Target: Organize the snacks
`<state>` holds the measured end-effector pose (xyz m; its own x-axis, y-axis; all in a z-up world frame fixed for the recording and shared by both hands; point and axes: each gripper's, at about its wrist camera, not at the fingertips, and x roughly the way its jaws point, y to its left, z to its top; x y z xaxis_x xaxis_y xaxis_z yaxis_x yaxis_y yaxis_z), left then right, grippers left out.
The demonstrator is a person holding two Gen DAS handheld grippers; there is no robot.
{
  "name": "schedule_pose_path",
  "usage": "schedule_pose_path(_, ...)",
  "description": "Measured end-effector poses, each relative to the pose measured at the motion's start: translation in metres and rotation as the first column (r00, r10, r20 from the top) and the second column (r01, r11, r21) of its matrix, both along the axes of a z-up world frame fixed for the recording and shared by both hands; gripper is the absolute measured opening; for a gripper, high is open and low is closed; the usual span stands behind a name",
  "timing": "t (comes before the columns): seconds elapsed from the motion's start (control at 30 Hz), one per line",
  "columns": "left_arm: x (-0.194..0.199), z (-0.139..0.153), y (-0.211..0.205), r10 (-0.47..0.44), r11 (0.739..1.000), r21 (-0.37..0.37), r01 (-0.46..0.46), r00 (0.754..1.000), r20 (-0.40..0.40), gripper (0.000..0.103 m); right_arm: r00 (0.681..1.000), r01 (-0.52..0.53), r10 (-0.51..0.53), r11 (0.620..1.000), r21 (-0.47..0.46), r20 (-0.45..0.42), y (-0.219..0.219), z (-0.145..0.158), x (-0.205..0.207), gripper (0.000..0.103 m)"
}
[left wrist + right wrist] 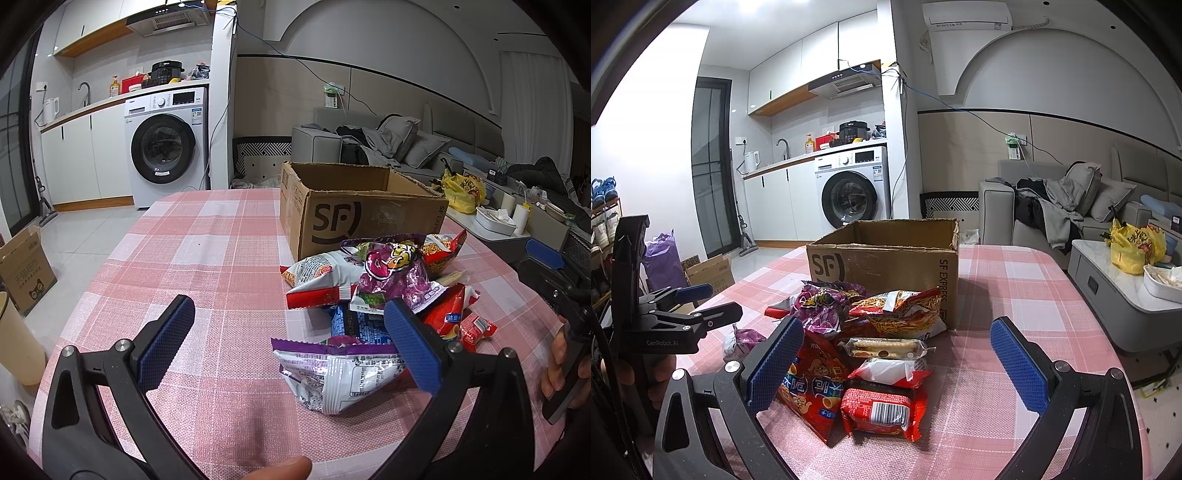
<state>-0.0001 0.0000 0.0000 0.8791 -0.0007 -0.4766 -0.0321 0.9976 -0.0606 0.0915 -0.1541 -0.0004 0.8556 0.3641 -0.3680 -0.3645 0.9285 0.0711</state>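
Observation:
A pile of snack packs lies on the pink checked tablecloth [207, 258] in front of an open SF cardboard box [351, 210]. My left gripper [288, 339] is open, low over the cloth. Its right finger [410, 343] overlaps a purple-and-white bag [332, 373] at the pile's near edge, and bare cloth lies between the fingers. My right gripper [897, 365] is open above a small red pack [882, 406], a biscuit pack [882, 347] and a red chips bag [812, 387]. Behind them lie an orange stick-snack bag [897, 310] and a purple bag [816, 306], against the box [886, 258].
The left gripper [716, 304] shows at the left of the right wrist view, the right gripper [535, 266] at the right edge of the left wrist view. A low white table [1108, 280] with a yellow bag [1134, 247] stands right of the table. Cardboard boxes [26, 273] sit on the floor at left.

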Motion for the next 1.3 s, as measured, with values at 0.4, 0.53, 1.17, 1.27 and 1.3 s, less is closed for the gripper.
schedule_pose_path(0.4, -0.0001, 0.0, 0.0, 0.0, 1.0, -0.001, 0.0, 1.0, 0.0, 0.102, 1.0, 0.0, 0.0, 1.0, 0.001, 0.0, 0.001, 0.0012, -0.001, 0.103)
schedule_pose_path(0.53, -0.0001, 0.0, 0.0, -0.001, 1.0, 0.0, 0.001, 1.0, 0.0, 0.102, 1.0, 0.0, 0.0, 1.0, 0.001, 0.0, 0.002, 0.0028, -0.0017, 0.103)
schedule_pose_path(1.17, 0.0, 0.0, 0.0001, -0.001, 1.0, 0.0, 0.001, 1.0, 0.0, 0.102, 1.0, 0.0, 0.0, 1.0, -0.002, 0.0, -0.0004, -0.0019, 0.0008, 0.103)
schedule_pose_path(1.27, 0.0, 0.0, 0.0, 0.0, 1.0, -0.001, 0.0, 1.0, -0.001, 0.102, 1.0, 0.0, 0.0, 1.0, -0.002, -0.001, -0.0004, -0.002, 0.0008, 0.103)
schedule_pose_path(1.3, 0.0, 0.0, 0.0, 0.0, 1.0, -0.001, 0.0, 1.0, 0.0, 0.102, 1.0, 0.0, 0.0, 1.0, -0.002, -0.001, -0.0012, -0.0029, 0.001, 0.103)
